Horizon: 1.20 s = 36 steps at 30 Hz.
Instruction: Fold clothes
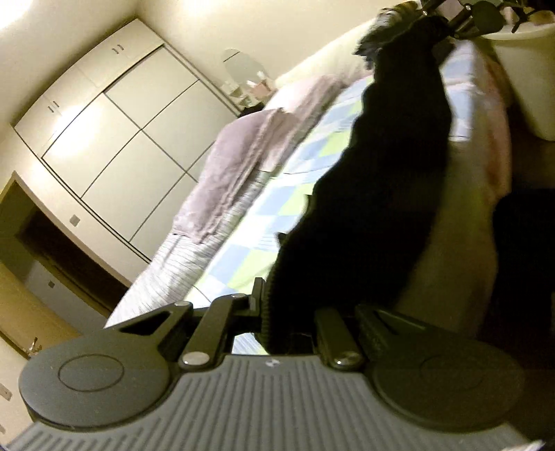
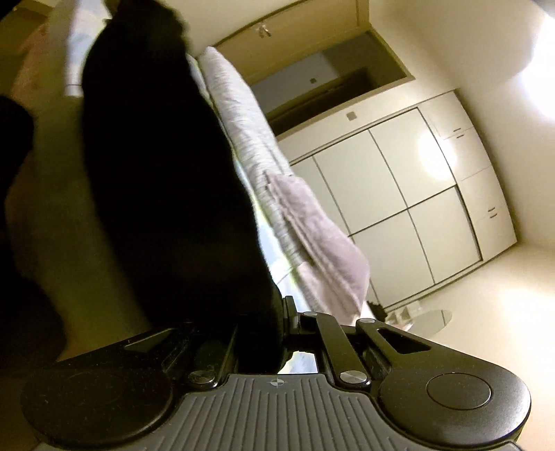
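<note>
A black garment (image 1: pixel 381 180) hangs stretched between both grippers above the bed. In the left wrist view my left gripper (image 1: pixel 286 314) is shut on one end of it, and the cloth covers the right finger. The garment runs up to the top right, where my right gripper (image 1: pixel 459 19) pinches its other end. In the right wrist view my right gripper (image 2: pixel 263 333) is shut on the black garment (image 2: pixel 163 166), which fills the left half of the picture and hides the left finger.
Below lies a bed with a blue-and-green checked quilt (image 1: pixel 267 208) and a striped sheet (image 1: pixel 180 270). A lilac-grey cloth (image 1: pixel 236 163) (image 2: pixel 322 249) lies folded on it. White wardrobe doors (image 1: pixel 121 138) (image 2: pixel 399 194) stand behind. A white round tub (image 1: pixel 527 79) is at the top right.
</note>
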Available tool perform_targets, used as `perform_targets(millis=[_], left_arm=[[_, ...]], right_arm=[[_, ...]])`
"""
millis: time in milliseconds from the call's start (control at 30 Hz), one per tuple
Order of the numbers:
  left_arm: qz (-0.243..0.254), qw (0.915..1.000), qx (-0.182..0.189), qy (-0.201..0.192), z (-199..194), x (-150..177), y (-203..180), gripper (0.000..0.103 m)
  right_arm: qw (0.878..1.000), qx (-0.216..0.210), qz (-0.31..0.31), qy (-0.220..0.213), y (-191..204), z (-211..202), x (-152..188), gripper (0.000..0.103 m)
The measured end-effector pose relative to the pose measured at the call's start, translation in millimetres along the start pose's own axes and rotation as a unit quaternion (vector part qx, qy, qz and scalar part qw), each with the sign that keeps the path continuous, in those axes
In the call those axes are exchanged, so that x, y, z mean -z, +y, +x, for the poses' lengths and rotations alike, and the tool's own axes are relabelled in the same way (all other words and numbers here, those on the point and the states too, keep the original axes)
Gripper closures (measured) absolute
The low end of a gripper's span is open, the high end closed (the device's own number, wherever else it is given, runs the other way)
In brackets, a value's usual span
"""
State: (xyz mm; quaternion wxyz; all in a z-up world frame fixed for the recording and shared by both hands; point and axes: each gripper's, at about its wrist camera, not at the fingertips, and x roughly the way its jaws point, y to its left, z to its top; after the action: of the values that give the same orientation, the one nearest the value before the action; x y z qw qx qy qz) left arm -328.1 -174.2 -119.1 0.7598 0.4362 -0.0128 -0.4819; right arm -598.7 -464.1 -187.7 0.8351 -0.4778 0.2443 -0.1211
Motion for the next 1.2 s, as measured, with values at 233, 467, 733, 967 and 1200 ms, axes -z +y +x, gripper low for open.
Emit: perform_targets(millis=[233, 467, 733, 967, 1200], left_arm=[[-0.052, 0.9971, 0.031, 0.045, 143, -6, 74, 0.096], [-0.085, 0.9889, 0.075, 0.096, 269, 19, 82, 0.096], [-0.127, 0.9805, 0.099, 0.112, 361, 48, 102, 0.095], [-0.145, 0.9706, 0.131, 0.141, 432, 81, 99, 0.095], [-0.167, 0.9653, 0.115, 0.165, 466, 110, 91, 0.064]], right_arm=[[0.998, -0.053, 0.005, 0.019, -47, 152, -23, 0.099], [0.990, -0.126, 0.021, 0.052, -43, 286, -23, 0.099], [0.985, -0.153, 0.053, 0.066, -41, 378, -5, 0.100], [0.972, -0.196, 0.087, 0.101, -37, 451, 24, 0.099], [0.961, -0.225, 0.114, 0.116, -24, 498, 38, 0.097]])
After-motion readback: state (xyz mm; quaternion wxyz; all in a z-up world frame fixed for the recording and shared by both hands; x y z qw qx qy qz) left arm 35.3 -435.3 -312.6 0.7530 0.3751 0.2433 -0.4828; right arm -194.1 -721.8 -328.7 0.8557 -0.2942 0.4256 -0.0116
